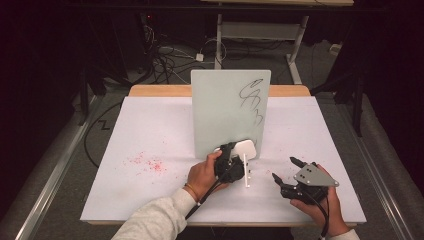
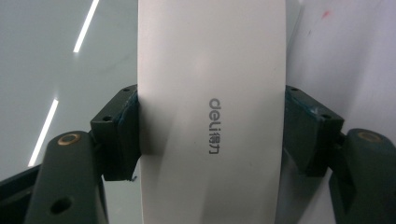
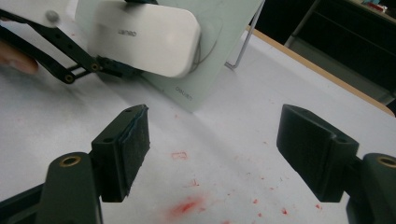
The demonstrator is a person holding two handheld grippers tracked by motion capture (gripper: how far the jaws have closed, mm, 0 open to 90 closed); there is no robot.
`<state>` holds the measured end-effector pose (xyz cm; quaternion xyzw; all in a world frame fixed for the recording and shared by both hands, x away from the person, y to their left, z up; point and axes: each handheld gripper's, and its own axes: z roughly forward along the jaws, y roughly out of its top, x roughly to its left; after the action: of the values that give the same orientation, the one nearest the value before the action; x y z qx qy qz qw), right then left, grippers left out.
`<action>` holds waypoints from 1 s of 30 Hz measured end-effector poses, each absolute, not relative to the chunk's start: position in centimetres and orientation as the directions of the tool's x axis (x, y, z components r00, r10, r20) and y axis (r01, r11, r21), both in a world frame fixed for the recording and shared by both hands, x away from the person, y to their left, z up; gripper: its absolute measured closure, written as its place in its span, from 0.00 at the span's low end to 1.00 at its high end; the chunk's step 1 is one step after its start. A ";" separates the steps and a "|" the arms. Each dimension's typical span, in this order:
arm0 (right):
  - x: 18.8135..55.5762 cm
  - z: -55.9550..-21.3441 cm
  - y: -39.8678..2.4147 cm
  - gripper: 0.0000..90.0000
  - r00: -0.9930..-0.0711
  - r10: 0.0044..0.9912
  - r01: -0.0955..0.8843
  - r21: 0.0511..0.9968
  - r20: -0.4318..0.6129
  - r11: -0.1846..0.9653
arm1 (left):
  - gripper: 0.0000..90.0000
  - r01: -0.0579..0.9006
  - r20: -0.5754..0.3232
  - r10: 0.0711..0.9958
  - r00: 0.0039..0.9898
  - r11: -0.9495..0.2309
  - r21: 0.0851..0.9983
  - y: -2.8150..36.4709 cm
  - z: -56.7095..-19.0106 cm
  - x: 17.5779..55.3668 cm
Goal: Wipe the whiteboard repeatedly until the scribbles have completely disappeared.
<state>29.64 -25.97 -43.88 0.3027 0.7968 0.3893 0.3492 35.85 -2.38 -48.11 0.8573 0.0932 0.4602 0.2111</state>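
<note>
Gripping the white eraser (image 1: pixel 243 148) by its long sides, the left tongs (image 1: pixel 231 159) press it against the lower part of the upright whiteboard (image 1: pixel 220 100), which stands near the middle of the counter (image 1: pixel 150 130), toward its far edge. Both pads bear flat on the eraser's smooth, rounded plastic shell, which carries a grey printed brand mark in the left gripper view. The right tongs (image 1: pixel 286 170) rest near the front right corner of the counter, jaws spread wide with nothing between them.

The step in hand looks like wiping the board: the eraser sits low on it, while the black scribble (image 1: pixel 251 97) lies well above, toward the board's upper right. The next move probably calls for sliding the eraser up across the glossy surface to the marks, keeping its felt side flat and the pressure light enough that the board, propped on a thin wire stand (image 3: pixel 243 46), does not tip backwards. The free tongs could steady its edge.

A matte white sheet covers the counter, speckled with red smudges (image 1: pixel 147 164) toward the front left.
</note>
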 end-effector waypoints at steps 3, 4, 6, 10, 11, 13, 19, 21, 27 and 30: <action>29.6 -43.8 -25.9 0.29 -0.574 0.753 0.209 0.832 -0.321 0.514 | 0.32 -0.029 0.762 0.343 0.548 -0.903 0.428 -1.0 -48.2 35.8; 29.6 -43.8 -25.8 0.29 -0.576 0.752 0.209 0.832 -0.320 0.514 | 0.32 -0.033 0.759 0.349 0.550 -0.899 0.437 -0.3 -48.3 35.7; 29.6 -43.8 -25.8 0.29 -0.576 0.752 0.210 0.832 -0.320 0.514 | 0.32 -0.033 0.759 0.351 0.548 -0.898 0.439 -0.3 -48.4 35.7; 29.6 -43.8 -25.7 0.29 -0.577 0.750 0.208 0.830 -0.322 0.517 | 0.32 -0.037 0.795 0.332 0.508 -0.913 0.405 -1.2 -48.9 35.5; 29.7 -43.9 -25.7 0.29 -0.577 0.751 0.211 0.830 -0.321 0.517 | 0.32 -0.041 0.807 0.319 0.497 -0.920 0.390 -1.5 -49.0 35.4; 29.7 -43.9 -25.7 0.29 -0.580 0.750 0.213 0.830 -0.318 0.516 | 0.32 -0.056 0.821 0.306 0.483 -0.924 0.378 -2.2 -49.3 35.4; 29.7 -43.7 -25.9 0.29 -0.573 0.758 0.208 0.839 -0.312 0.503 | 0.32 -0.110 0.853 0.243 0.462 -0.939 0.327 -5.4 -49.6 35.5; 29.7 -43.7 -26.0 0.29 -0.569 0.762 0.210 0.841 -0.309 0.498 | 0.32 -0.123 0.859 0.230 0.457 -0.940 0.317 -6.2 -49.6 35.5; 29.7 -43.7 -26.1 0.29 -0.568 0.763 0.211 0.842 -0.308 0.496 | 0.32 -0.143 0.862 0.226 0.454 -0.936 0.321 -7.0 -49.6 35.7; 29.7 -43.7 -26.2 0.29 -0.566 0.765 0.210 0.844 -0.307 0.494 | 0.32 -0.148 0.852 0.231 0.469 -0.931 0.333 -6.8 -49.3 35.8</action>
<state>29.67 -26.16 -43.67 0.3081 0.7907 0.3974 0.3493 35.83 -6.85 -49.33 0.8371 0.0249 0.5147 0.1838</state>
